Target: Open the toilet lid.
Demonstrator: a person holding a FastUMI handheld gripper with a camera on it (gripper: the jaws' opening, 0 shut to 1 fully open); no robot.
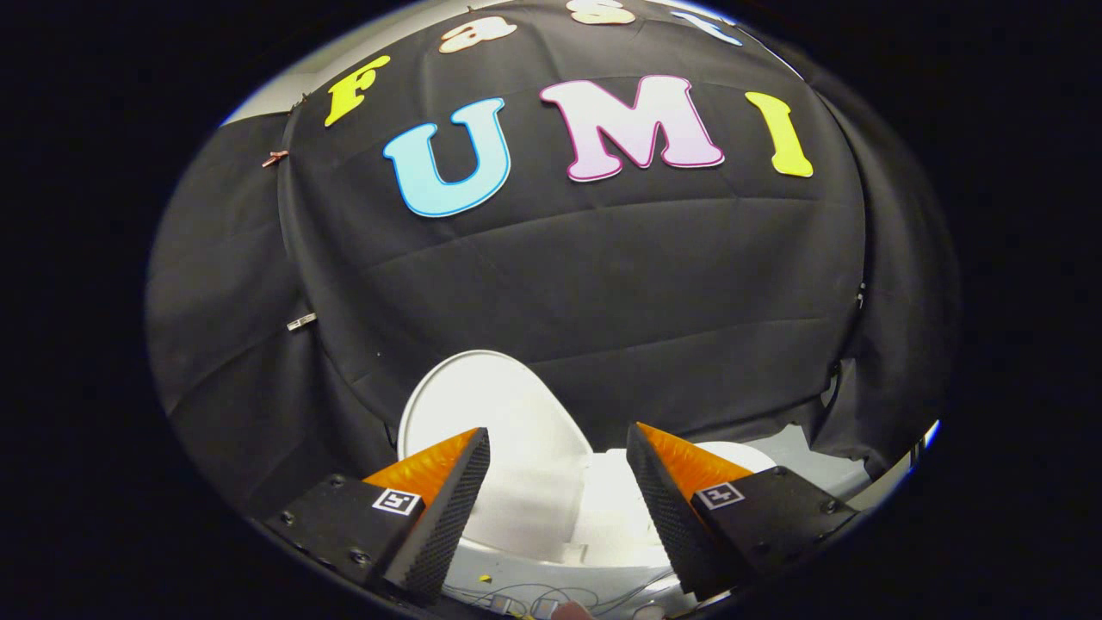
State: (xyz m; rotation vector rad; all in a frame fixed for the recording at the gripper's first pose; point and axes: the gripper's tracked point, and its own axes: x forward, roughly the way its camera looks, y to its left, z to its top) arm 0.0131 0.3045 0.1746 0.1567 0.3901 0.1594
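Toilet lid point(495, 422) stands raised, long axis near vertical, leaning against the cloth wall point(603, 284). Gripper point(558, 443) jaws apart, gripping nothing, lid just beyond them.

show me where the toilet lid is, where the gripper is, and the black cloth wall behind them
toilet lid point(482, 405), gripper view, on its raised white face, just beyond the fingers.
gripper point(558, 441), gripper view, midway between its fingertips, which stand apart and hold nothing.
black cloth wall point(654, 293), gripper view, on a bare fold behind the lid.

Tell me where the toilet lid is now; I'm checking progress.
In the gripper view, the toilet lid stands raised just beyond the open gripper, nearer its left finger, against the black cloth wall.
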